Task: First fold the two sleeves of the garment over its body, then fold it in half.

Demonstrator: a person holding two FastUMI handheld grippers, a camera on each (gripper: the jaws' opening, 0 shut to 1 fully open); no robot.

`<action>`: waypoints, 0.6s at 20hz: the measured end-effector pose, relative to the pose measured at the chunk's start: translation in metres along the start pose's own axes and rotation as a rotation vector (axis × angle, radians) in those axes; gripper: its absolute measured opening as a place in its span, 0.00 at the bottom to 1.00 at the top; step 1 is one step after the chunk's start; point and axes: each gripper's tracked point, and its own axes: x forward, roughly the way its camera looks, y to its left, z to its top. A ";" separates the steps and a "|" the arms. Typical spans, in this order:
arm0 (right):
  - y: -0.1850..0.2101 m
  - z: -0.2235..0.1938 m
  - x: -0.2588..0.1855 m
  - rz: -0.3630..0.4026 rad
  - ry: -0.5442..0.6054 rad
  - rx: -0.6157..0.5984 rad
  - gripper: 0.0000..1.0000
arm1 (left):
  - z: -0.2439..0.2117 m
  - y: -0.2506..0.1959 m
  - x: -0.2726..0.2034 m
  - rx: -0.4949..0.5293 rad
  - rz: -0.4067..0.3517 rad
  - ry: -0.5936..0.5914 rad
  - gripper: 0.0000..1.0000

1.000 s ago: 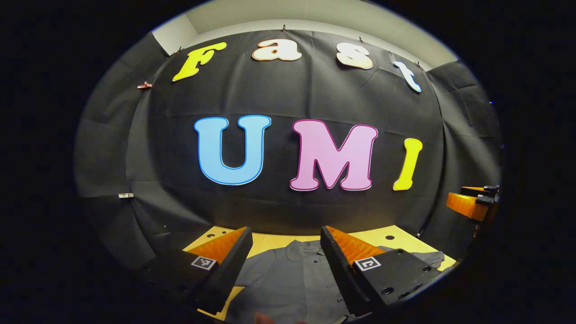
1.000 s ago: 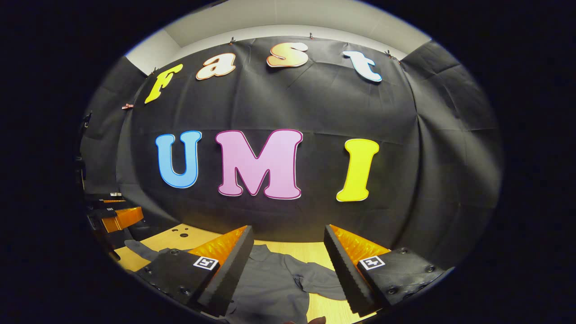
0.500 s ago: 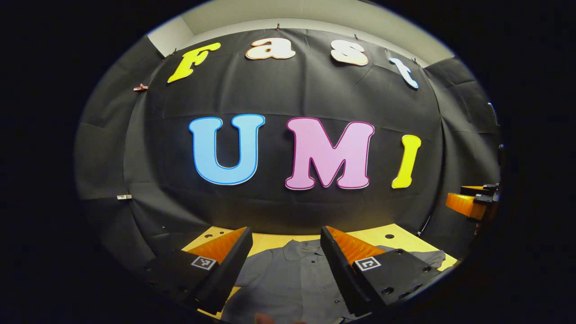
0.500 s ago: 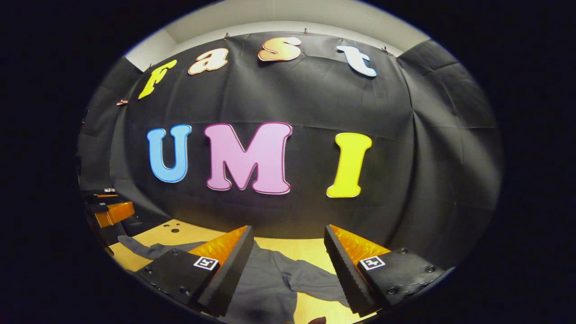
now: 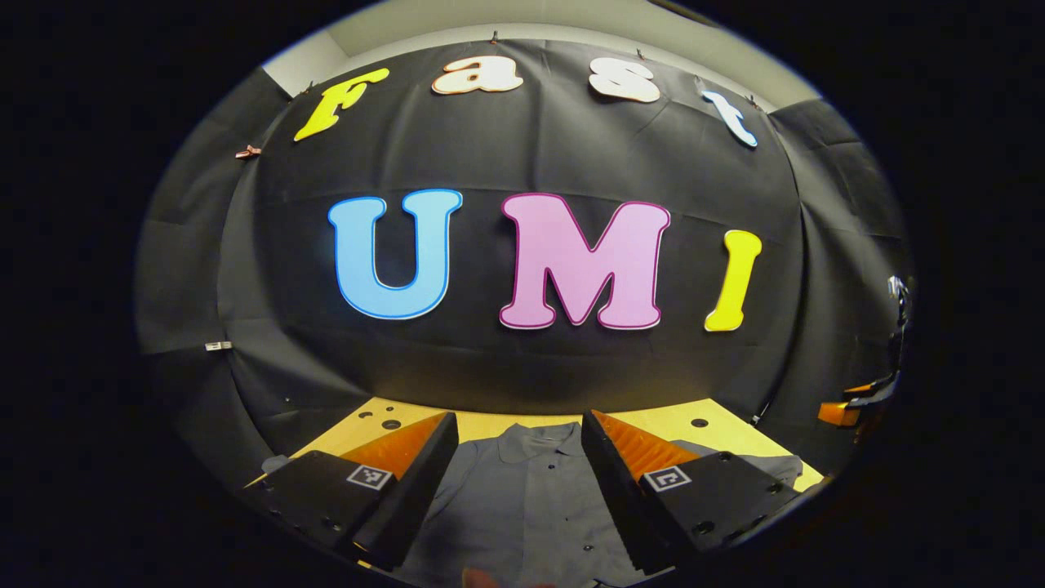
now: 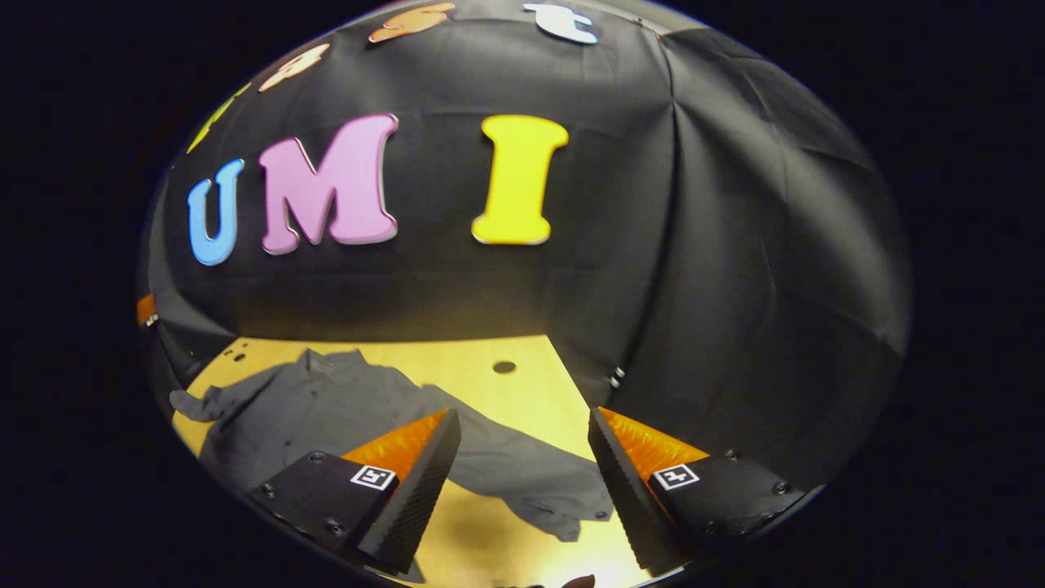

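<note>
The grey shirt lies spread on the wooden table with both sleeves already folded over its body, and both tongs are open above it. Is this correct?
Not quite. The sleeves are not folded yet: in the right gripper view one sleeve of the grey shirt stretches out flat on the wooden table. The rest holds: right tongs and left tongs are open above it.

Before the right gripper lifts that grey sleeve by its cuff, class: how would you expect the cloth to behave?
The sleeve lies flat with soft wrinkles on the table, so it will probably droop limply rather than hold shape. The thin-looking shirt should feel light. Lifting the cuff may drag the attached body along, shifting it.
</note>
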 end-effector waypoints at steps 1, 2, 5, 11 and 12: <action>-0.012 -0.016 0.011 -0.011 0.038 0.001 0.98 | -0.004 -0.004 0.001 -0.004 0.001 0.012 0.96; -0.021 -0.035 0.023 -0.019 0.083 0.001 0.98 | -0.007 -0.007 0.003 -0.010 0.006 0.021 0.96; -0.035 -0.083 0.055 -0.014 0.188 0.032 0.98 | -0.012 -0.007 0.008 -0.012 0.040 0.043 0.96; -0.061 -0.158 0.091 -0.042 0.341 0.032 0.99 | -0.016 -0.001 0.005 0.011 0.100 0.073 0.96; -0.061 -0.168 0.095 -0.037 0.357 0.028 0.99 | -0.015 -0.001 0.004 0.018 0.107 0.075 0.96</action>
